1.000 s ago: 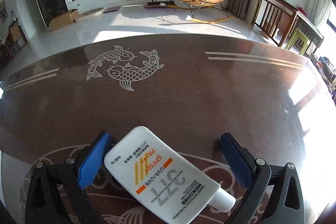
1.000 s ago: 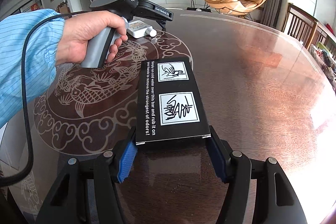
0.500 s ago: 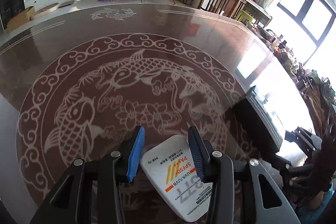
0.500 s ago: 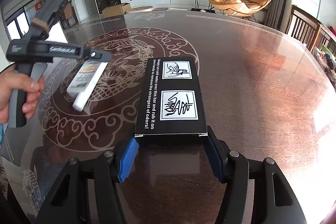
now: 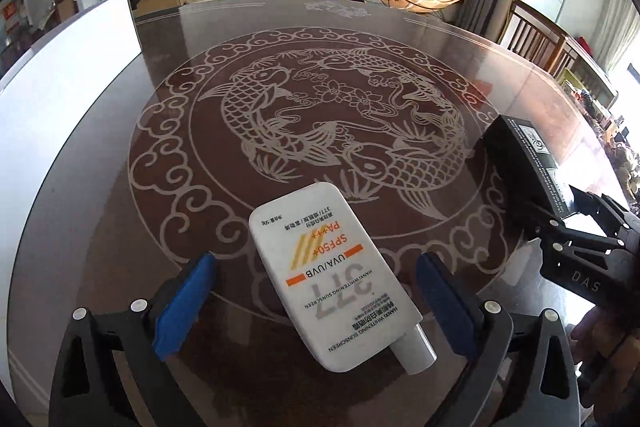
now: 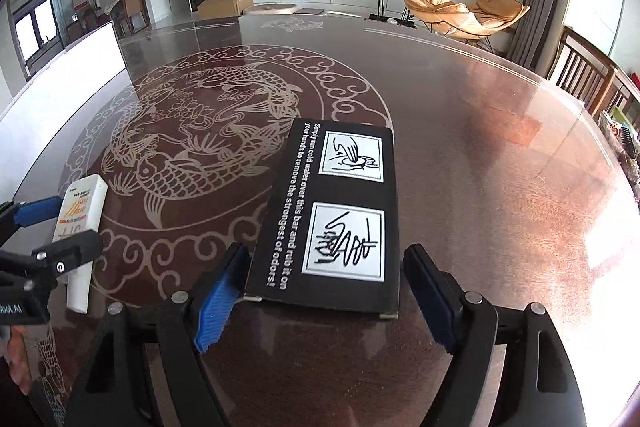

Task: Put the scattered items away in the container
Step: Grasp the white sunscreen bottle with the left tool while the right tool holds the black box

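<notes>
Now the left gripper (image 5: 316,301) is opening, its pads clear of the sunscreen (image 5: 334,277) lying on the table (image 5: 400,39). Likewise the right gripper (image 6: 328,297) is opening around the black box (image 6: 332,211), pads apart from its sides.

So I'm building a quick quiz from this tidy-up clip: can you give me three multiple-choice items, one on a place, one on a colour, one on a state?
1. Where does the white sunscreen tube lie?
A. on the brown patterned glass-topped table, between the left gripper's fingers
B. on the black box
C. in the white container

2. What colour are the right gripper's finger pads?
A. red
B. blue
C. yellow

3. How does the flat black cardboard box with white printed text lie?
A. standing on end
B. flat, printed side up
C. lifted off the table

Key: 1 A, the tube rests on the glass between the spread pads. 2 B, both pads are blue. 3 B, its text and pictures face up.
</notes>
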Available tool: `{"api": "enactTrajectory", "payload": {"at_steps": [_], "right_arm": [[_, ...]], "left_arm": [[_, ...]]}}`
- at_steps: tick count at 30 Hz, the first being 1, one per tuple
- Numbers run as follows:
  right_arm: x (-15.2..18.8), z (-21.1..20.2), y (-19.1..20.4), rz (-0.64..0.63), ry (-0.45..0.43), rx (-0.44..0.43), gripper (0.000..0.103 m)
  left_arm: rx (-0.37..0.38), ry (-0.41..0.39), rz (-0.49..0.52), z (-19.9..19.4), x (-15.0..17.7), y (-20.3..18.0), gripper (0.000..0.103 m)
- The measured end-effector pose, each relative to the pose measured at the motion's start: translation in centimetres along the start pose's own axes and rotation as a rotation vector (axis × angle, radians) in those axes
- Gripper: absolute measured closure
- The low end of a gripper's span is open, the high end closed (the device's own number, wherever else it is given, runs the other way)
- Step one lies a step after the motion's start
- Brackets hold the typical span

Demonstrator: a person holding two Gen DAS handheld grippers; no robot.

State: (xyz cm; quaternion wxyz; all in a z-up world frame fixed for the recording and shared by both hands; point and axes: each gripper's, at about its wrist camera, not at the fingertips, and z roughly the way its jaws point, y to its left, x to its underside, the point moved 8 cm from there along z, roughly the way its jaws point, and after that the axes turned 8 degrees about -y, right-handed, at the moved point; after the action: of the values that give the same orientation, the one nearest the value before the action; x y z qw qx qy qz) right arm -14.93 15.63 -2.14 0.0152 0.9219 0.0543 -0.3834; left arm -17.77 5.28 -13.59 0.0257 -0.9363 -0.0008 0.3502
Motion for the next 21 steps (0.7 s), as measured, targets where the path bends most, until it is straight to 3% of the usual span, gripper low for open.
{"api": "enactTrajectory", "payload": {"at_steps": [2, 5, 21], "right_arm": [[-0.9, 0.8, -0.6, 0.020, 0.004, 0.002, 0.019], [-1.7, 1.7, -1.0, 0.024, 0.009, 0.004, 0.015], [-1.8, 1.8, -1.0, 0.026, 0.010, -0.001, 0.013]], "left_arm": [[-0.057, -0.005, 0.020, 0.2, 0.6, -0.4, 0.000], [-0.058, -0.017, 0.010, 0.0, 0.6, -0.3, 0.000], [-0.063, -0.029, 0.003, 0.2, 0.3, 0.1, 0.000]]}}
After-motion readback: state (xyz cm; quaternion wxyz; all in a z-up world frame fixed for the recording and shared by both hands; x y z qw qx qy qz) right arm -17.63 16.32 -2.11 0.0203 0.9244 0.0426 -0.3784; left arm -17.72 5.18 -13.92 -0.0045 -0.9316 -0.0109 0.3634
